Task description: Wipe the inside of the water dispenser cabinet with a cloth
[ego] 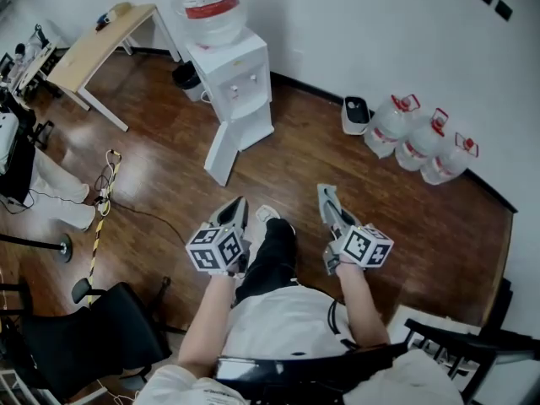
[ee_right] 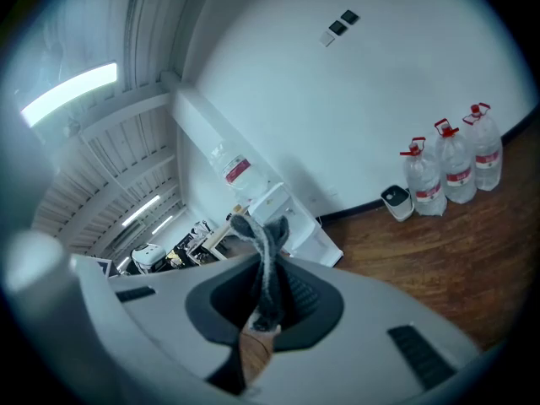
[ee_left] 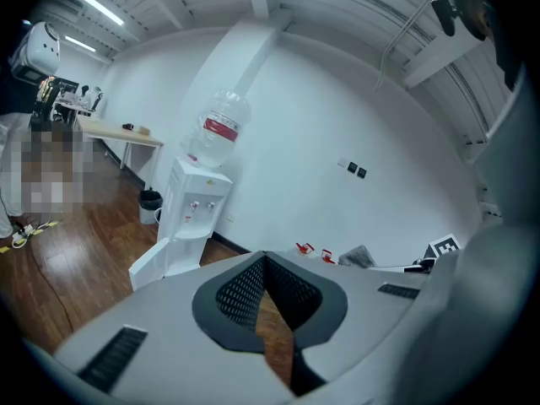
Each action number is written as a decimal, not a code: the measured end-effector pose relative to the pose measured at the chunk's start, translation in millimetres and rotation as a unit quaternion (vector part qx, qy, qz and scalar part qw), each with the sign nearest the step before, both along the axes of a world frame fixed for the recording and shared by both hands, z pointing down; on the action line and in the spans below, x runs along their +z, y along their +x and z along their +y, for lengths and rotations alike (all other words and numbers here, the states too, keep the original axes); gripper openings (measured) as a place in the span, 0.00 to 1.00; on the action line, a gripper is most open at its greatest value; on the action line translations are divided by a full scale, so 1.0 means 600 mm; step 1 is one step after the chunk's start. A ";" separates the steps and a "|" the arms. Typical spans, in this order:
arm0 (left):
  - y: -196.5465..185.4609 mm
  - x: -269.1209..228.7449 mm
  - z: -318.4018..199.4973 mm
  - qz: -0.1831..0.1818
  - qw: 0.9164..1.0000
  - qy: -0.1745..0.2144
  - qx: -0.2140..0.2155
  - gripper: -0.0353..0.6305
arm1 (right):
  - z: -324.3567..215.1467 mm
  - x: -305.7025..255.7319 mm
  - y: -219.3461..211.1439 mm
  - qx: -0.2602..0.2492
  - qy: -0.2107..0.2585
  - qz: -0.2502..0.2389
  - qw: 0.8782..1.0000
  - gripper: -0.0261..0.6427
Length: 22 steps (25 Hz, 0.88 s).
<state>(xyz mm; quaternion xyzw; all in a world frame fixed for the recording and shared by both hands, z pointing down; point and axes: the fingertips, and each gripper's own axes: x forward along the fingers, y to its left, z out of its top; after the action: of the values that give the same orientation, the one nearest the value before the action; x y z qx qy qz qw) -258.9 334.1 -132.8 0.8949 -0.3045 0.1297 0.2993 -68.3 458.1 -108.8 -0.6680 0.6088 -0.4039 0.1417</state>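
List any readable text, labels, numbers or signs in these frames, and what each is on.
Nothing can be read as text.
Red label on the dispenser bottle: print too blurred to read.
Red labels on the spare bottles by the wall: too small to read.
Cubes on the left gripper and right gripper: square coded markers, no letters or digits.
Grey cloth in the right gripper's jaws: no print visible.

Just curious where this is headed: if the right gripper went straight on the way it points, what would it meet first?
Probably the water dispenser: in the right gripper view it stands directly behind the cloth clamped in the right gripper, with only floor between. Depth is hard to judge.
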 end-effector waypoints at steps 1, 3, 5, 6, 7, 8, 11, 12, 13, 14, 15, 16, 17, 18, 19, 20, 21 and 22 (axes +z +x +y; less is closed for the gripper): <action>0.015 0.005 -0.023 -0.001 1.000 -0.001 -0.002 0.03 | -0.024 0.001 0.012 -0.004 -0.002 0.003 1.000 0.09; 0.050 0.015 -0.072 -0.006 1.000 -0.003 -0.002 0.03 | -0.080 0.003 0.031 -0.017 -0.009 0.008 1.000 0.09; 0.093 0.027 -0.119 -0.013 1.000 -0.006 0.005 0.03 | -0.141 0.013 0.049 -0.031 -0.021 0.014 0.999 0.09; 0.114 0.033 -0.142 -0.017 1.000 -0.008 0.008 0.03 | -0.173 0.018 0.058 -0.038 -0.028 0.017 0.999 0.09; 0.135 0.037 -0.165 -0.020 1.000 -0.010 0.010 0.03 | -0.207 0.022 0.067 -0.044 -0.033 0.023 0.998 0.09; 0.154 0.040 -0.190 -0.022 1.000 -0.011 0.012 0.03 | -0.241 0.025 0.076 -0.052 -0.037 0.030 0.998 0.09; 0.199 0.053 -0.266 -0.031 0.999 -0.019 0.011 0.03 | -0.341 0.041 0.097 -0.076 -0.051 0.039 0.995 0.09; 0.210 0.061 -0.289 -0.035 0.999 -0.023 0.010 0.03 | -0.372 0.050 0.102 -0.084 -0.056 0.040 0.994 0.09; 0.220 0.070 -0.312 -0.039 0.999 -0.027 0.008 0.03 | -0.403 0.060 0.107 -0.092 -0.063 0.043 0.993 0.09; 0.228 0.079 -0.335 -0.044 0.999 -0.031 0.006 0.03 | -0.434 0.071 0.112 -0.101 -0.070 0.048 0.991 0.09; 0.236 0.088 -0.358 -0.049 0.998 -0.033 0.004 0.03 | -0.465 0.085 0.116 -0.111 -0.080 0.054 0.989 0.09; 0.244 0.097 -0.380 -0.054 0.998 -0.035 0.001 0.03 | -0.493 0.101 0.120 -0.122 -0.091 0.059 0.987 0.09; 0.252 0.106 -0.401 -0.059 0.998 -0.039 -0.002 0.03 | -0.518 0.115 0.123 -0.132 -0.100 0.064 0.984 0.09; 0.259 0.116 -0.420 -0.063 0.997 -0.042 -0.005 0.03 | -0.541 0.128 0.125 -0.141 -0.108 0.067 0.982 0.09; 0.265 0.126 -0.437 -0.067 0.997 -0.046 -0.006 0.03 | -0.563 0.139 0.127 -0.150 -0.114 0.069 0.980 0.09; 0.271 0.137 -0.453 -0.070 0.996 -0.049 -0.008 0.03 | -0.584 0.150 0.129 -0.158 -0.118 0.070 0.978 0.09; 0.276 0.149 -0.467 -0.073 0.996 -0.053 -0.010 0.03 | -0.604 0.160 0.130 -0.165 -0.121 0.070 0.976 0.09; 0.280 0.162 -0.479 -0.075 0.995 -0.058 -0.012 0.03 | -0.622 0.171 0.132 -0.172 -0.124 0.070 0.975 0.09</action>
<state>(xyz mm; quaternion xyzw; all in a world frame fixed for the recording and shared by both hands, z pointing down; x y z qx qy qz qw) -91.1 46.7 -35.7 0.8601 -0.3288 0.2104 0.3283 10.7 85.2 -6.4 -0.5921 0.6681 -0.4470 -0.0564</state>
